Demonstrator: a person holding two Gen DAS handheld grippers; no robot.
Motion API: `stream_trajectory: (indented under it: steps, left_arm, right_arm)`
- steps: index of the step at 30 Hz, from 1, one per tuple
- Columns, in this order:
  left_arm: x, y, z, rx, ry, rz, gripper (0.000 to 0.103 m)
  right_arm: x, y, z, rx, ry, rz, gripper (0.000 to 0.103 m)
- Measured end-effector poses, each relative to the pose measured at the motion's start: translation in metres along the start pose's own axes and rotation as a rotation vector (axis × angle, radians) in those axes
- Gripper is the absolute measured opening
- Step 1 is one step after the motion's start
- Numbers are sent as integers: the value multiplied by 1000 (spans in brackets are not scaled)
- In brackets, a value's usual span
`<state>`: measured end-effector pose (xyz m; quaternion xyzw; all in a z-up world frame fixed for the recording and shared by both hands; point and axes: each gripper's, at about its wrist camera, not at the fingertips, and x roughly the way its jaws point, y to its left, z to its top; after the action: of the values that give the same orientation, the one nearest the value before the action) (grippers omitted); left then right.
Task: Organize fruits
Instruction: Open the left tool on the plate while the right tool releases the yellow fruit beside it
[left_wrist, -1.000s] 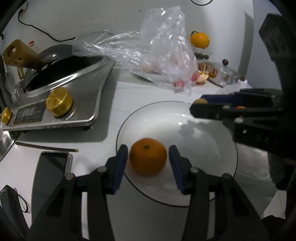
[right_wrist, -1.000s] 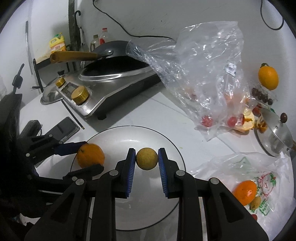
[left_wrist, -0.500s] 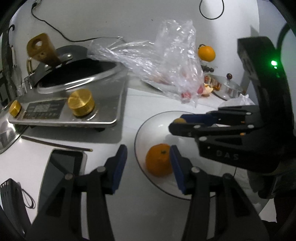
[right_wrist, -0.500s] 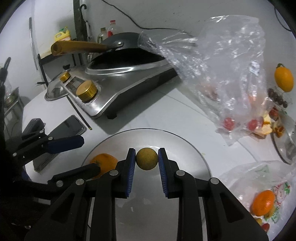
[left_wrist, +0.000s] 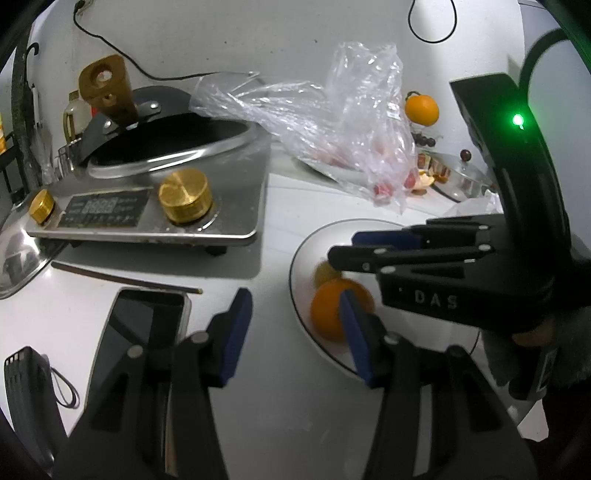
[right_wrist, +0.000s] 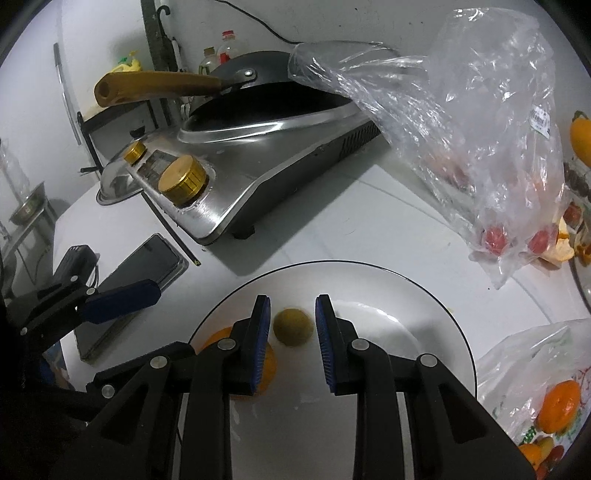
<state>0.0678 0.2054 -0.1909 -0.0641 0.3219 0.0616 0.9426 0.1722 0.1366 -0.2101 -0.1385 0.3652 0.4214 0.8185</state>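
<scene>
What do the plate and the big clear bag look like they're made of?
Plate: probably glazed ceramic, going by its glossy white face and thin dark rim line. Bag: thin clear plastic film, crinkled, glinting, with red fruit showing through.

Bare desk (right_wrist: 354, 221) lies open at my twelve o'clock between plate (right_wrist: 424, 291) and stove (right_wrist: 258, 173); plastic bag (right_wrist: 480, 129) crowds two o'clock, phone (right_wrist: 147, 258) blocks ten.

Stove w/ gold knob (left_wrist: 187, 197) is set at counter's (right_wrist: 369, 229) back-left; phone (left_wrist: 138, 332) is laid near the front edge, chopstick (left_wrist: 125, 277) betw. them.
</scene>
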Motion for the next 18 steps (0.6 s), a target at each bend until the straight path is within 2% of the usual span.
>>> stream_trajectory:
  steps: [3,9,13,18]
  left_arm:
    - [-3,-2,0,5,-4,2,52]
    - [-10,-12,1,12,-18,1,53]
    - [-18,-19,2,6,-36,4,68]
    - [-26,-30,2,22,-50,-3,68]
  right_arm:
    - [-4,-1,0,4,-6,-6,34]
    - [-25,-6,-5,17,-39,-31,35]
    - [-40,-11,-10,26,-55,-49,35]
    - [-58,-17,-20,39,-73,-72,35]
